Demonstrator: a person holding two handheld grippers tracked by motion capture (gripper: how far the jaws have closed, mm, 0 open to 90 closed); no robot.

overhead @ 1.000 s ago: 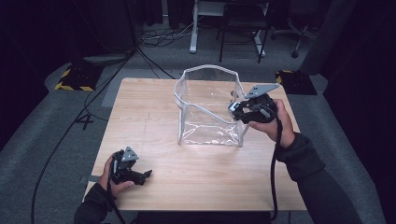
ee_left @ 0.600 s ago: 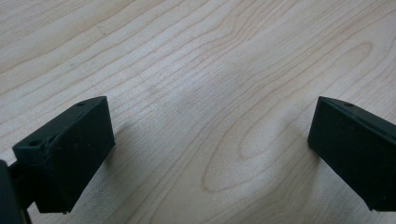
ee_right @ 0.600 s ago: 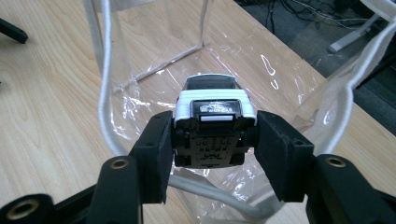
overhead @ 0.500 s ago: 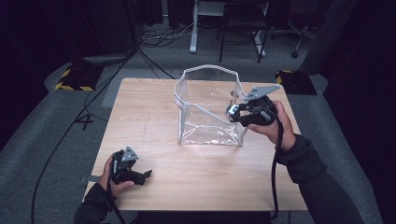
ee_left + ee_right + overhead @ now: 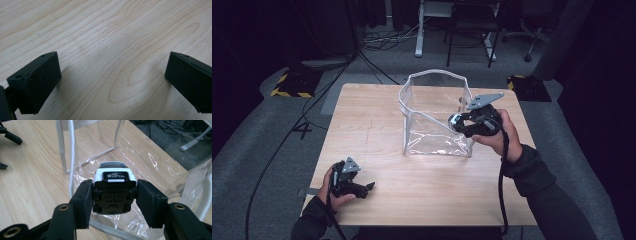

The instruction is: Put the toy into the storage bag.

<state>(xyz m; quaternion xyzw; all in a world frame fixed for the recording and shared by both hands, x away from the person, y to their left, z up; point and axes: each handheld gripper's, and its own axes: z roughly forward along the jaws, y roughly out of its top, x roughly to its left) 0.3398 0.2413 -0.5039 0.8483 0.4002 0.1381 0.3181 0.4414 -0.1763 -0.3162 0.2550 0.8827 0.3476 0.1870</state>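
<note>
A pale wooden table (image 5: 377,125) with flowing grain carries a clear, crinkly plastic bag (image 5: 432,122), open-topped and edged with white piping, standing right of centre. At the bag's three o'clock side, over its rim, the right gripper (image 5: 113,200) has its blocky black jaws clamped on a small white toy car (image 5: 114,181), its dark underside and wheels facing the camera. At seven o'clock on the table, the left gripper (image 5: 110,82) rests with jaws spread wide, holding nothing.
</note>
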